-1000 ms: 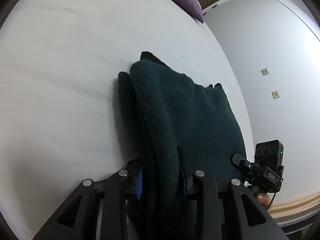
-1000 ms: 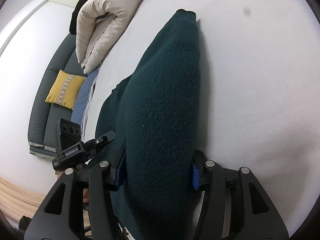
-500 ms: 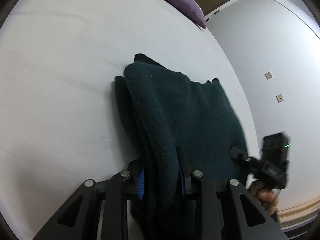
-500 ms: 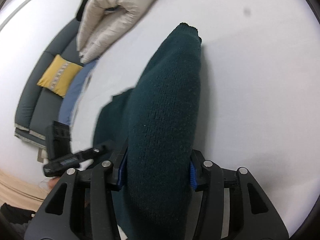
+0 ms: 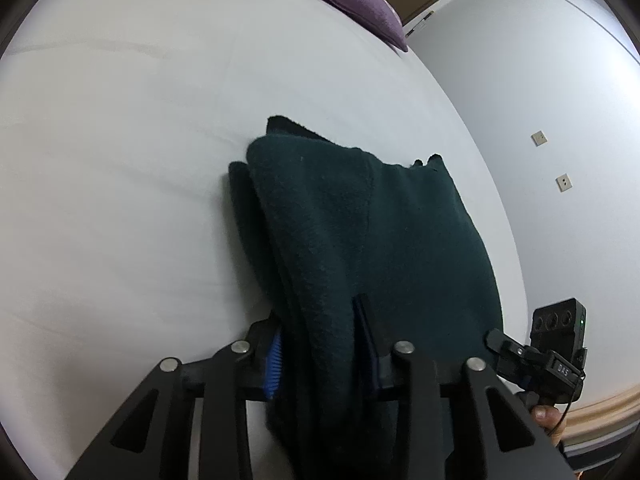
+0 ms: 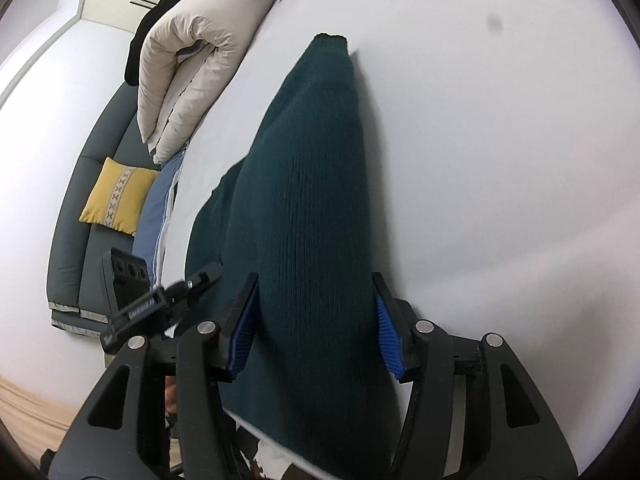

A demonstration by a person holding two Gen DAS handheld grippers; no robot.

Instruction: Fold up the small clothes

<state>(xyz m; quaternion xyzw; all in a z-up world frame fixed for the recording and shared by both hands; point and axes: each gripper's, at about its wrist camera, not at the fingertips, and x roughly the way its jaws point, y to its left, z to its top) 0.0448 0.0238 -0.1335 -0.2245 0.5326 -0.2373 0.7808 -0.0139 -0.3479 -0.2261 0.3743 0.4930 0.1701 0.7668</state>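
- Your right claw has let go: its blue pads now stand apart from the dark green sweater, where a second ago they pinched the fold tight.
- In your right wrist view, the sweater has spread wider between the pads and lies lower on the white bed.
- Your left claw has drawn back a little from the far edge; the sweater sits slightly nearer in its view, and more of the purple pillow shows at the far side.
- Your right claw, seen at the right of the left wrist view, has swung out and come back.
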